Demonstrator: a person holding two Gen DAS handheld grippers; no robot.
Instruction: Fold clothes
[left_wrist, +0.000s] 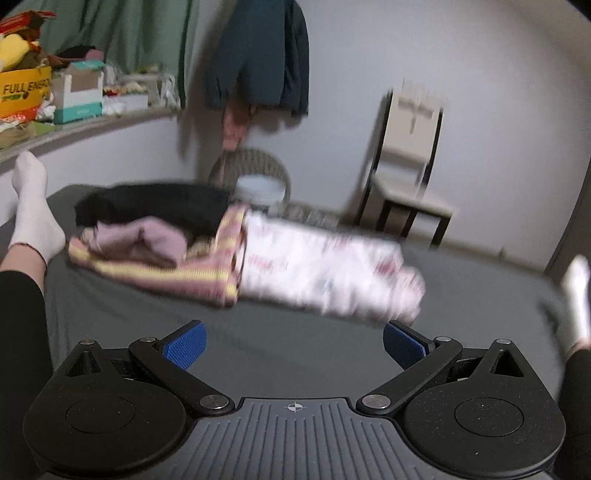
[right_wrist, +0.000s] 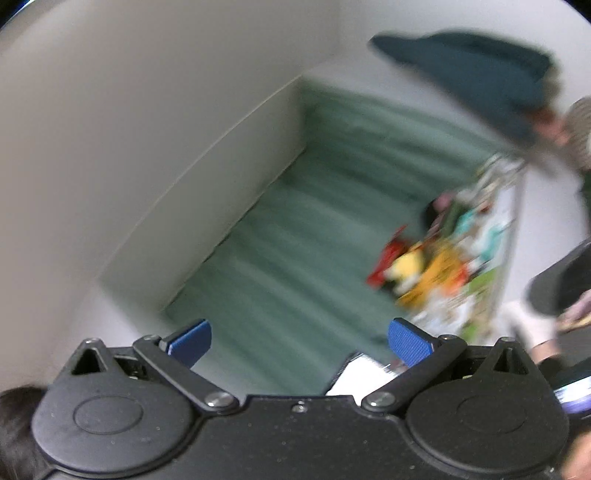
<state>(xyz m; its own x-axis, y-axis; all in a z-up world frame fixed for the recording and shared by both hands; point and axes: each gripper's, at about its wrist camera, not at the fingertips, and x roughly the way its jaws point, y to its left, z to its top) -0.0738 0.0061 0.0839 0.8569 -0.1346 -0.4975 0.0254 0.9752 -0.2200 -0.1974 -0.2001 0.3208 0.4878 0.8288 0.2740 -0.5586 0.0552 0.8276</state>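
Both grippers, left gripper (left_wrist: 293, 345) and right gripper (right_wrist: 299, 345), have black linkages, silver screws and blue ribbed pads (left_wrist: 184, 349). The person wears white socks (left_wrist: 33, 218) and black trousers (left_wrist: 18, 332).

My left gripper (left_wrist: 293, 345) hangs low with fingers spread wide; my right gripper (right_wrist: 299, 345) tilts upward, equally spread, gripping nothing.

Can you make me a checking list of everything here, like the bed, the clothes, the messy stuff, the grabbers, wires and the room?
Surface: grey bed sheet, a socked foot resting at its left edge.
Job's things: white patterned garment lying by a pile of a pink and yellow striped cloth, pink garment and black garment.
Clutter: boxes and a yellow box crowd the shelf.
Grippers: left gripper open, empty, low over the sheet; right gripper open, empty, aimed at the green curtain.
Cables: nothing seen.
Surroundings: chair, hanging dark teal garment, white bucket. Both views blurred.
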